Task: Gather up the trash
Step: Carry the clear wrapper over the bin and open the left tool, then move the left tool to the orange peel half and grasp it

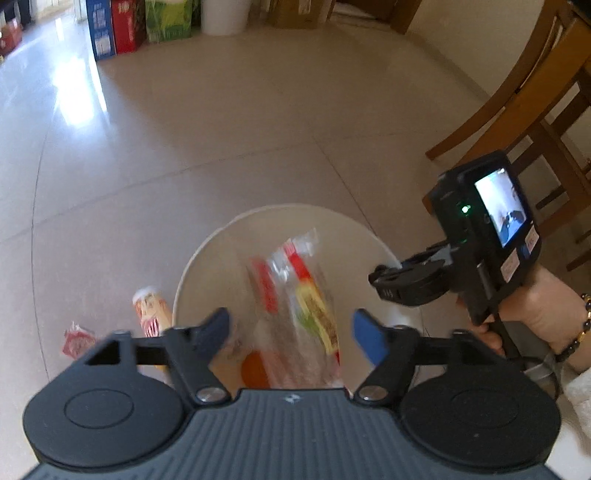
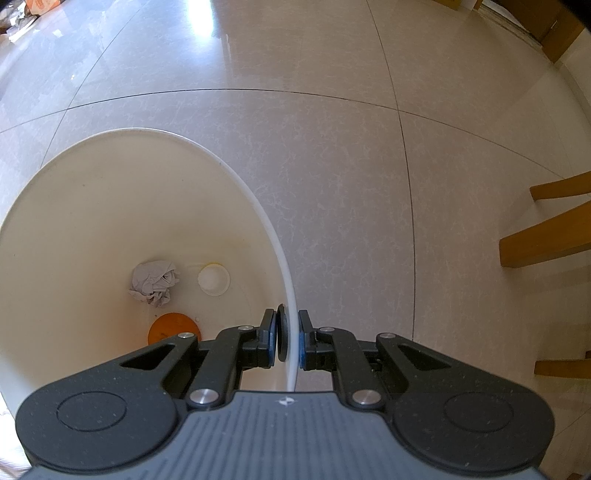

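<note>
A white bin (image 1: 207,254) stands on the tiled floor below my left gripper (image 1: 291,328), which is open. A clear plastic wrapper (image 1: 299,295) with red and yellow print hangs blurred between the spread fingers over the bin's mouth, touching neither pad. My right gripper (image 2: 287,339) is shut on the bin's rim (image 2: 266,221), at the bin's right side (image 1: 391,280). Inside the bin lie a crumpled paper (image 2: 155,282), a white cap (image 2: 213,280) and an orange disc (image 2: 173,328). Left of the bin, an orange-and-white snack packet (image 1: 151,314) and a small red wrapper (image 1: 75,341) lie on the floor.
Wooden chair (image 1: 535,103) stands to the right, its legs (image 2: 546,240) near the bin. Coloured boxes (image 1: 122,26) and a second white bin (image 1: 223,14) line the far wall. A hand with a bead bracelet (image 1: 546,314) holds the right gripper.
</note>
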{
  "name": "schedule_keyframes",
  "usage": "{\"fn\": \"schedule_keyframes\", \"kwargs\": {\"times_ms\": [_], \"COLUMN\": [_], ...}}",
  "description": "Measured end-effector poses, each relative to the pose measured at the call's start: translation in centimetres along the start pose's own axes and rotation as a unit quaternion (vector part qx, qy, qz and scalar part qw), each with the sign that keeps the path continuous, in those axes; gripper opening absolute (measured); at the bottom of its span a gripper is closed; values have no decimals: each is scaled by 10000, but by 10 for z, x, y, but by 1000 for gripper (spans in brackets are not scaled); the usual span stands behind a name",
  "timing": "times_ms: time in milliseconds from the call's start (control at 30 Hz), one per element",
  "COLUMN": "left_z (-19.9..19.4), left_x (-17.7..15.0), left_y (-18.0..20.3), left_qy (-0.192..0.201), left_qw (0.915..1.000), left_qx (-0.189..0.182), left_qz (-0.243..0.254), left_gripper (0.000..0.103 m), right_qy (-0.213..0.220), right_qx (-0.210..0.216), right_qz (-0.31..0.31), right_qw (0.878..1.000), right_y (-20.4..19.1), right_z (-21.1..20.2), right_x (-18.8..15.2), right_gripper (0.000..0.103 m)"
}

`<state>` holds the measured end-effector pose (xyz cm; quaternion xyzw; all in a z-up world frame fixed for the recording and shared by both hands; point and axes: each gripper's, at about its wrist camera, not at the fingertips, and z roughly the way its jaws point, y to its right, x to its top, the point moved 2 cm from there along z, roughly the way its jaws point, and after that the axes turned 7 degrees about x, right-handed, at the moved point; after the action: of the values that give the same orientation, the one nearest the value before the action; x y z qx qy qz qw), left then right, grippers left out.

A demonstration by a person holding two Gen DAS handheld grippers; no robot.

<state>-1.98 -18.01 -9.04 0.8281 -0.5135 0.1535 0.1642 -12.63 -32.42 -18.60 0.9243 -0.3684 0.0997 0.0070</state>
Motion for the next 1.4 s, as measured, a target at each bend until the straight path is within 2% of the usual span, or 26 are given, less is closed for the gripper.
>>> {"fn": "schedule_keyframes", "kwargs": {"times_ms": [200, 300, 367, 700, 800, 967, 1133, 1267, 1400], "left_z": [-3, -1, -4, -31, -31, -15, 6, 26, 51], "left_x": [-2, -1, -4, -29, -46, -80, -117, -145, -177], "left_y": [4, 0, -3, -40, -58, -84, -108, -124, -145], "left_qy": [5, 132, 202, 581, 603, 393, 113, 74, -136], "left_qw": [9998, 9996, 9993, 9956, 9953, 9947, 9935, 9890, 9827], "left_qx": [56, 94, 129, 625, 727, 933, 865, 1029, 1203], "left_qz": [198, 246, 275, 379, 201, -165, -736, -1058, -1401], "left_gripper": [80, 85, 93, 96, 98, 98, 98, 98, 98], "right_qy": [1, 2, 4, 5, 14, 18, 32, 38, 40], "right_qx": [2, -4, -4, -3, -3, -9, -33, -53, -55], "right_qz": [4, -11, -16, -33, -39, -44, -78, -94, -102], "right_qw": [10000, 10000, 10000, 10000, 10000, 10000, 10000, 9999, 9999], "right_y": [0, 0, 0, 0, 1, 0, -2, -2, -3], "right_z": [0, 0, 0, 0, 0, 0, -1, -1, -1], "right_x": [0, 0, 0, 0, -1, -1, -2, -2, -2], "right_gripper": [13, 13, 13, 13, 13, 14, 14, 14, 14]}}
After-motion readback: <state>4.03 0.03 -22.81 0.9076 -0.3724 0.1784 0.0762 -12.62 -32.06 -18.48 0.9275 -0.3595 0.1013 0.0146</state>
